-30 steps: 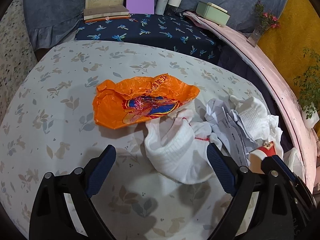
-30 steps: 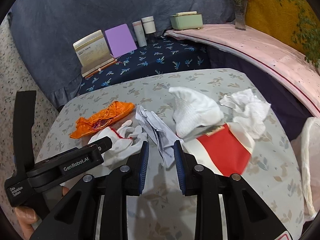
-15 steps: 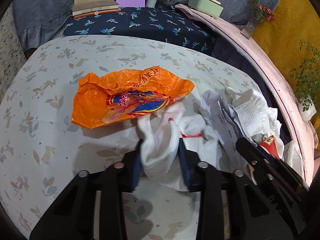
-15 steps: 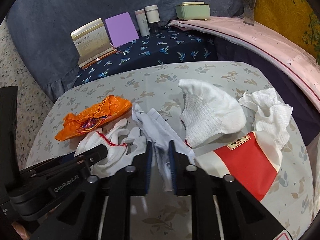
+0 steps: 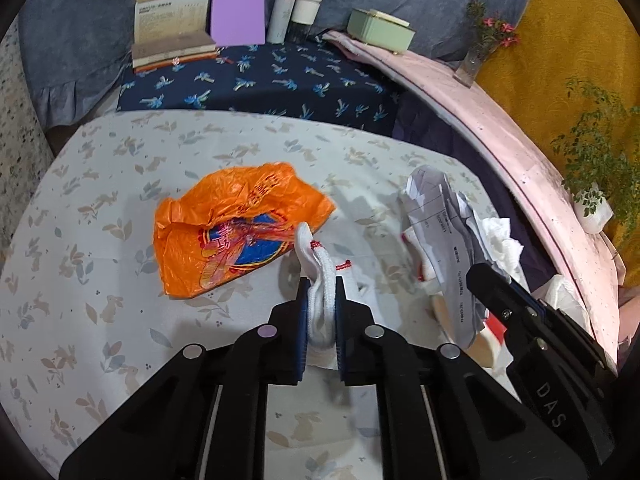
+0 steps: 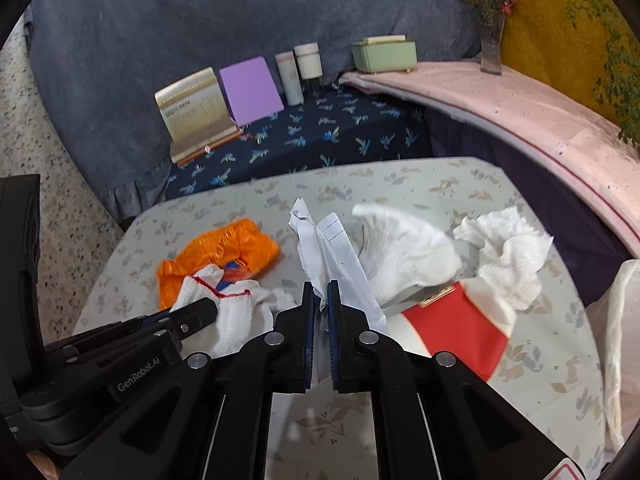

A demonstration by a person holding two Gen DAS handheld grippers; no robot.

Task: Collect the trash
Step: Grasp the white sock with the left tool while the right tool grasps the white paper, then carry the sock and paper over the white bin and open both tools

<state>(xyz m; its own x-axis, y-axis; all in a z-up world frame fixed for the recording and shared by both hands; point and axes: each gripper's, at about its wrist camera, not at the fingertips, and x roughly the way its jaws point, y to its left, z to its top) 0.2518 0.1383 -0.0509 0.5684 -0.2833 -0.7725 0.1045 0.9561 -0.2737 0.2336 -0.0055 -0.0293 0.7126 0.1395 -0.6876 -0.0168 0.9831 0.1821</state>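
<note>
My left gripper (image 5: 321, 285) is shut on a white cotton glove with a red hem (image 5: 320, 264) and holds it lifted off the table. The glove also shows in the right wrist view (image 6: 234, 312). My right gripper (image 6: 319, 294) is shut on crumpled white paper (image 6: 326, 240), raised off the table; the paper also shows in the left wrist view (image 5: 444, 232). An orange plastic bag (image 5: 236, 232) lies flat on the table just beyond the glove. A second white glove (image 6: 404, 260), a crumpled tissue (image 6: 508, 252) and a red-and-white packet (image 6: 460, 324) lie to the right.
The table has a pale leaf-print cloth (image 5: 100, 240). Behind it a dark blue patterned surface (image 6: 320, 136) holds a calendar, a purple card, two tubes and a green box (image 6: 382, 54). A pink ledge (image 6: 520, 112) curves along the right. A white bag (image 6: 620, 320) hangs at the far right.
My left gripper closed on the white glove and lifted it. My right gripper closed tighter on the paper and raised it off the table.
</note>
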